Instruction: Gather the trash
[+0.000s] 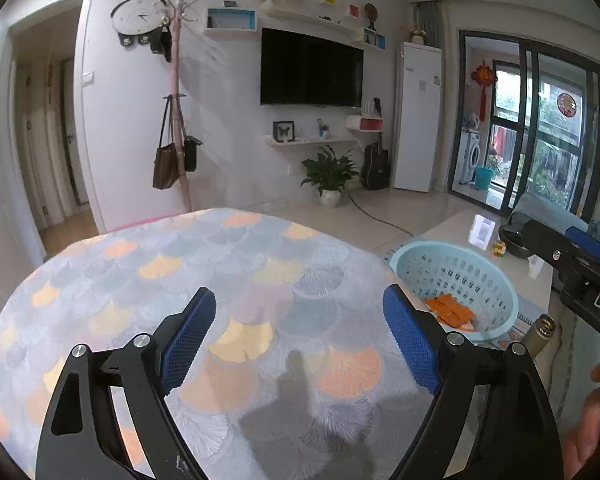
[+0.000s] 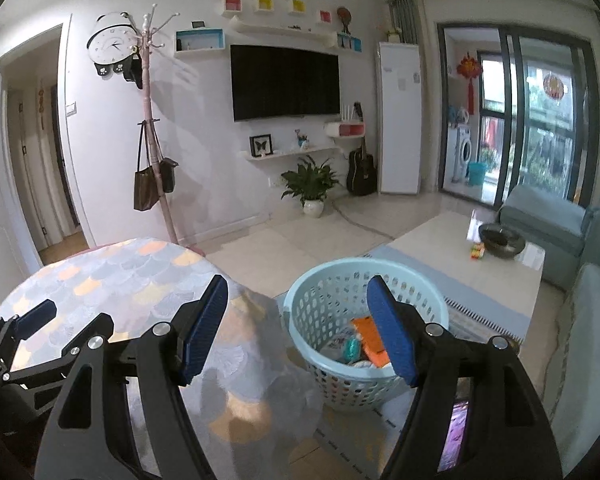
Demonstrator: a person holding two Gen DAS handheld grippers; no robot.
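Note:
A light blue plastic basket stands on the floor to the right of the round table. It holds an orange wrapper, a teal piece and other trash. The basket and orange wrapper also show in the left wrist view. My right gripper is open and empty, above the table's right edge and the basket. My left gripper is open and empty over the tablecloth. The left gripper's body also shows at the left edge of the right wrist view.
A white coffee table with a dark bowl stands behind the basket, beside a teal sofa. A coat rack with bags, a potted plant, a guitar and a wall TV are at the back.

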